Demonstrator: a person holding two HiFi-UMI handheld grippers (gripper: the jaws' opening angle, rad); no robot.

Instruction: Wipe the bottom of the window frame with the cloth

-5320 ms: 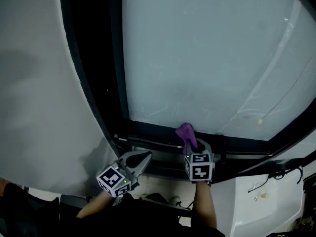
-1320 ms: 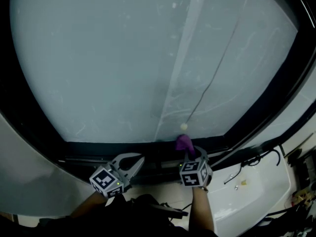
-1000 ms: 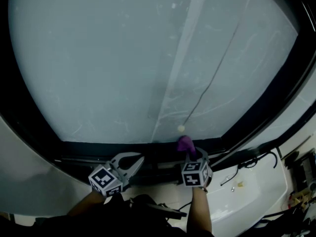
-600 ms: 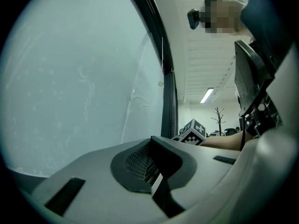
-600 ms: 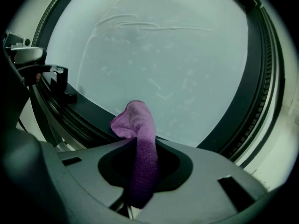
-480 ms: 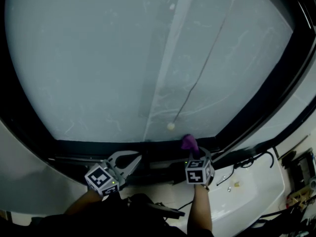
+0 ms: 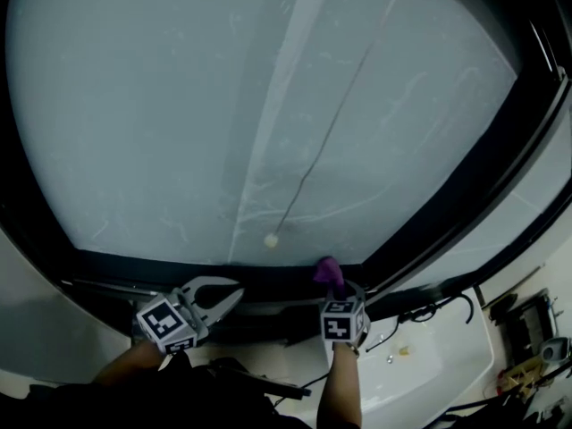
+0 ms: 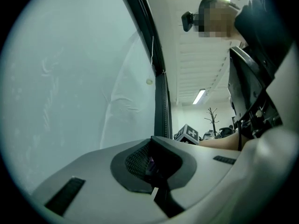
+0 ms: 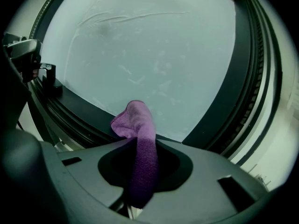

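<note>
Now my right tongs (image 7: 332, 286), pinching the cloth (image 7: 328, 271), have slid along the frame (image 7: 179, 271) almost to its corner, so wiping looks nearly done; my left tongs (image 7: 231, 293) hang shut.

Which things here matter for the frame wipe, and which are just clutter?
In play:
purple cloth, clamped in the right gripper
bottom of the window frame

Lying about:
left gripper, jaws together on nothing
cord bead
cables on the white ledge
</note>
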